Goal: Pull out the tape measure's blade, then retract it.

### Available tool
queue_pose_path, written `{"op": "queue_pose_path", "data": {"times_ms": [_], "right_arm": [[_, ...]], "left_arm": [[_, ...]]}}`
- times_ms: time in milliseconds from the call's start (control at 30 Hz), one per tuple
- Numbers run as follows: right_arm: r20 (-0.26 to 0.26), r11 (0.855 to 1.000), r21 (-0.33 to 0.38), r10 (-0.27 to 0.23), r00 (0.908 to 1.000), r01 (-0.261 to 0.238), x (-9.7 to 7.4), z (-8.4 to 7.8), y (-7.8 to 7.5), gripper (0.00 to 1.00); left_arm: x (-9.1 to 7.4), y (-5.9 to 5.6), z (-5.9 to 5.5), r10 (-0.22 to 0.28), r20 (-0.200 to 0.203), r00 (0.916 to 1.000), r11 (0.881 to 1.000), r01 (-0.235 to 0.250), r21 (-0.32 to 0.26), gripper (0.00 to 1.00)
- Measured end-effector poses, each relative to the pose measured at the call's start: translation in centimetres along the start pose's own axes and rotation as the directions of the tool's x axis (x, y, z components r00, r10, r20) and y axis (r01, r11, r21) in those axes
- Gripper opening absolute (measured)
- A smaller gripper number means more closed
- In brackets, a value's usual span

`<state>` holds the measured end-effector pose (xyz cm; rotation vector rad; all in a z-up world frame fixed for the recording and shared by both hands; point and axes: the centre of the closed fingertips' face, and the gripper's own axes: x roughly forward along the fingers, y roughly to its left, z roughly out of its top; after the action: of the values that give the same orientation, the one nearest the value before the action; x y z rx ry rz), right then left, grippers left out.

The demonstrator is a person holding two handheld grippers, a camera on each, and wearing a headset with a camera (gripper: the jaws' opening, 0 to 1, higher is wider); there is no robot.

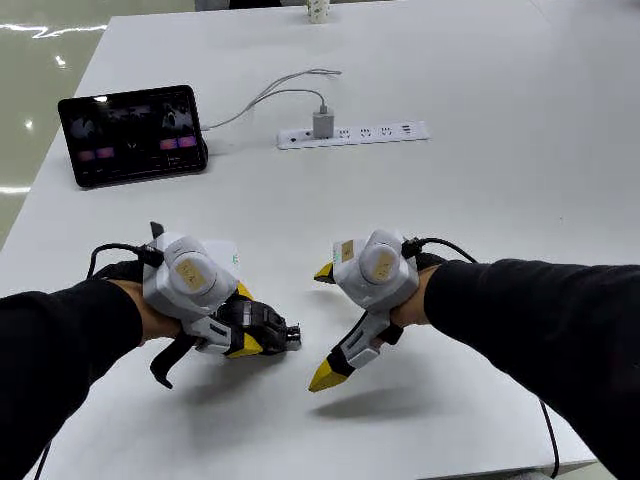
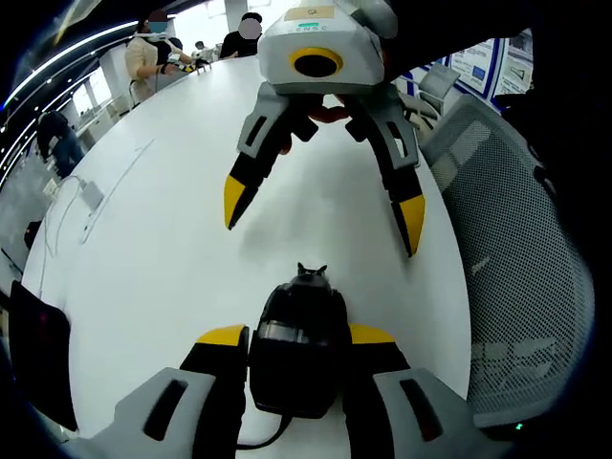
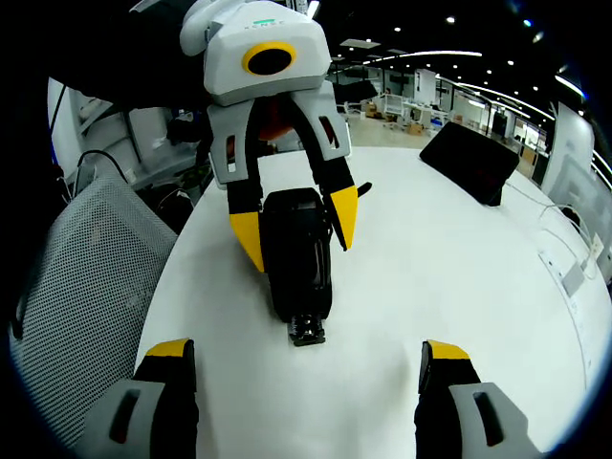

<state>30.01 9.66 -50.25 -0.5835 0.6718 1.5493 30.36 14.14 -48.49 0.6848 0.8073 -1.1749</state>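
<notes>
My left tool (image 1: 250, 320) is clamped on the tape measure (image 2: 298, 344), one yellow-tipped jaw pressed to each flat side of its case. The case lies low on the counter (image 1: 450, 200), near the edge closest to me. Its long axis runs straight along my left tool's jaws, and its nose points away from that hand toward my right tool (image 1: 322, 325). A small dark nub sticks out at the nose; I cannot tell how much blade is drawn out, if any.

My right tool is spread wide and grips nothing. Its two tips face the nose of the tape measure, apart from it.

The case is black, blocky with rounded corners, and looks like matte plastic. Both tools have grey and white shells with yellow fingertips.

The counter is smooth, white and faintly glossy. Farther back, a dark tablet (image 1: 132, 133) stands tilted at the left. A white power strip (image 1: 352, 134) lies to its right with a charger (image 1: 323, 123) plugged in and a pale cable (image 1: 270, 95) looping off. A grey mesh chair (image 2: 516, 268) stands beside the counter. The floor (image 1: 30, 90) shines with light reflections.
</notes>
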Motion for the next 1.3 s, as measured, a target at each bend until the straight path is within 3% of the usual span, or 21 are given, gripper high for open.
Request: {"op": "queue_pose_path", "data": {"times_ms": [167, 333, 467, 600, 833, 1133, 1300], "right_arm": [[0.001, 1.0, -0.01, -0.011, 0.9999, 0.011, 0.3, 0.3, -0.4, 0.84], [-0.015, 0.999, -0.042, -0.031, 0.9994, 0.031, 0.9, 0.3, -0.5, 0.67], [-0.043, 0.998, -0.061, 0.0, 0.9991, -0.003, 1.5, 0.0, 0.1, 0.56], [-0.062, 0.996, -0.093, -0.011, 0.998, 0.005, 2.2, -0.2, 0.1, 0.35], [-0.068, 0.994, -0.106, -0.031, 0.9972, 0.024, 2.5, 0.1, -0.3, 0.14], [-0.115, 0.994, -0.112, -0.021, 0.9932, 0.008, 2.8, -0.3, -0.1, 0.12], [-0.095, 0.996, -0.084, -0.002, 0.9955, -0.006, 2.8, -0.4, 0.1, 0.12]], "left_arm": [[0.1, 0.0, -0.1, 0.006, -0.008, 0.9999, 1.0, -0.006, 0.003, 0.32], [0.1, 0.0, -0.2, 0.008, -0.019, 0.9998, 1.0, -0.008, 0.019, 0.32], [0.1, 0.0, -0.3, 0.007, -0.019, 0.9998, 1.0, -0.006, 0.023, 0.32], [0.2, 0.0, -0.3, 0.008, -0.016, 0.9998, 1.0, -0.008, 0.013, 0.32], [0.2, 0.1, -0.4, 0.013, -0.004, 0.9999, 1.0, -0.013, 0.011, 0.32], [0.3, 0.1, -0.3, 0.003, 0.009, 1.0, 1.0, -0.003, 0.011, 0.32], [0.3, 0.0, -0.3, -0.003, 0.012, 0.9999, 1.0, 0.003, 0.016, 0.32]]}}
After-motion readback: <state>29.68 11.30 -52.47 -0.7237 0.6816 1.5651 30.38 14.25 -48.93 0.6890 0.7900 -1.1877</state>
